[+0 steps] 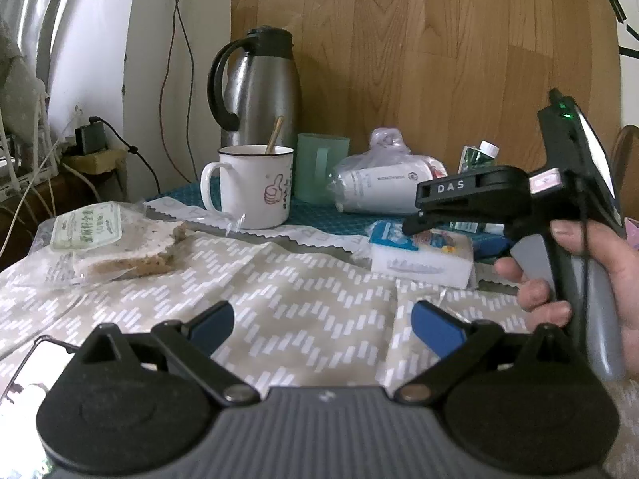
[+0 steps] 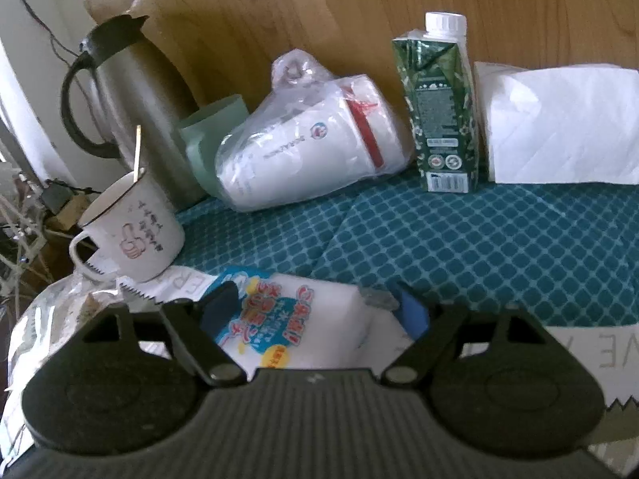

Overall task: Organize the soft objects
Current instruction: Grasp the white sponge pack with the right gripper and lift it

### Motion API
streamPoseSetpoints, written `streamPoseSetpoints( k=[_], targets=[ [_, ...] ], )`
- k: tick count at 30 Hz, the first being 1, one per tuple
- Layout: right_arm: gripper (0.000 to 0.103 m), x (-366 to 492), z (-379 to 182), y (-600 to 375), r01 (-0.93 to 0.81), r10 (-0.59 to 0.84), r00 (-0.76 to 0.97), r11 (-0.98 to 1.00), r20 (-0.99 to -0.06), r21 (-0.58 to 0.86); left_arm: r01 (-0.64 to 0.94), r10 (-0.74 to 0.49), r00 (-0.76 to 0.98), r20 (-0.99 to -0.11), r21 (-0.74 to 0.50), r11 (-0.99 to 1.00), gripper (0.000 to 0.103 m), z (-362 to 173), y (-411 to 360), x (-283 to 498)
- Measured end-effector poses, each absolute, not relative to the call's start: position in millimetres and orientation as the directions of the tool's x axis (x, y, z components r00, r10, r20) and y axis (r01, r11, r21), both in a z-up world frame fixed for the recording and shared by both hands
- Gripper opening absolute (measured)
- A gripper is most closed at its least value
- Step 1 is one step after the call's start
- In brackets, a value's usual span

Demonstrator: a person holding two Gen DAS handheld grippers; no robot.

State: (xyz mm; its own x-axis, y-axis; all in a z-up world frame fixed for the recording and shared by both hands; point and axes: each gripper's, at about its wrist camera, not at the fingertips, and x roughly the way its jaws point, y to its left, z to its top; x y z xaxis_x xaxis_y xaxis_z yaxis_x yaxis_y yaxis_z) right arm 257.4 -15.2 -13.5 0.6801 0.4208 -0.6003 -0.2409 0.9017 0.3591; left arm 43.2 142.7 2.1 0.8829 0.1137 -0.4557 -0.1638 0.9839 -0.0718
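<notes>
A white sponge pack (image 2: pixel 319 327) with a blue and colourful label lies at the edge of the teal cloth; it also shows in the left wrist view (image 1: pixel 423 255). My right gripper (image 2: pixel 315 311) is open with its blue pads on either side of the pack, just above it. In the left wrist view the right gripper (image 1: pixel 415 223) hovers over the pack, held by a hand. My left gripper (image 1: pixel 323 325) is open and empty over the beige patterned cloth (image 1: pixel 279 299). A wrapped slice of bread (image 1: pixel 120 247) lies at the left.
A white enamel mug (image 1: pixel 251 187) with a spoon, a steel thermos jug (image 1: pixel 259 84), a green cup (image 1: pixel 319 167) and a bag of paper cups (image 2: pixel 311 139) stand at the back. A green carton (image 2: pixel 443 111) and folded white tissues (image 2: pixel 559 123) stand on the teal tablecloth (image 2: pixel 479 247).
</notes>
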Motion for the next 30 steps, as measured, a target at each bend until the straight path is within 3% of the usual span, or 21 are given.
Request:
streamPoseSetpoints(
  k=[8,14,21,24,26,30],
  targets=[
    [0.081,214.7,-11.5,-17.0,-0.372,0.503,0.640,0.864,-0.581,0.339,-0.160,0.106,0.889,-0.446,-0.086,0.983,0.099,2.4,143.8,41.2],
    [0.090,192.3,-2.0,-4.7,-0.489,0.479,0.695,0.862,-0.535,0.136,-0.161,0.107,0.890,-0.444,-0.087,0.983,0.099,3.5,142.9,40.2],
    [0.091,206.0,-15.2,14.8,-0.556,0.506,0.625,0.823,-0.594,0.117,-0.163,0.108,0.885,-0.452,-0.086,0.983,0.099,3.3,142.6,42.1],
    [0.086,207.6,-19.3,12.9,-0.539,0.503,0.622,0.831,-0.600,0.136,-0.160,0.106,0.885,-0.454,-0.082,0.984,0.099,3.0,141.8,42.1],
    [0.076,208.0,-21.3,11.7,-0.522,0.489,0.624,0.841,-0.610,0.140,-0.165,0.110,0.887,-0.448,-0.085,0.983,0.099,2.8,142.9,41.2],
    [0.073,204.5,-19.3,4.4,-0.483,0.433,0.666,0.871,-0.607,0.090,-0.167,0.109,0.886,-0.451,-0.090,0.982,0.099,2.3,144.1,41.7]
  ],
)
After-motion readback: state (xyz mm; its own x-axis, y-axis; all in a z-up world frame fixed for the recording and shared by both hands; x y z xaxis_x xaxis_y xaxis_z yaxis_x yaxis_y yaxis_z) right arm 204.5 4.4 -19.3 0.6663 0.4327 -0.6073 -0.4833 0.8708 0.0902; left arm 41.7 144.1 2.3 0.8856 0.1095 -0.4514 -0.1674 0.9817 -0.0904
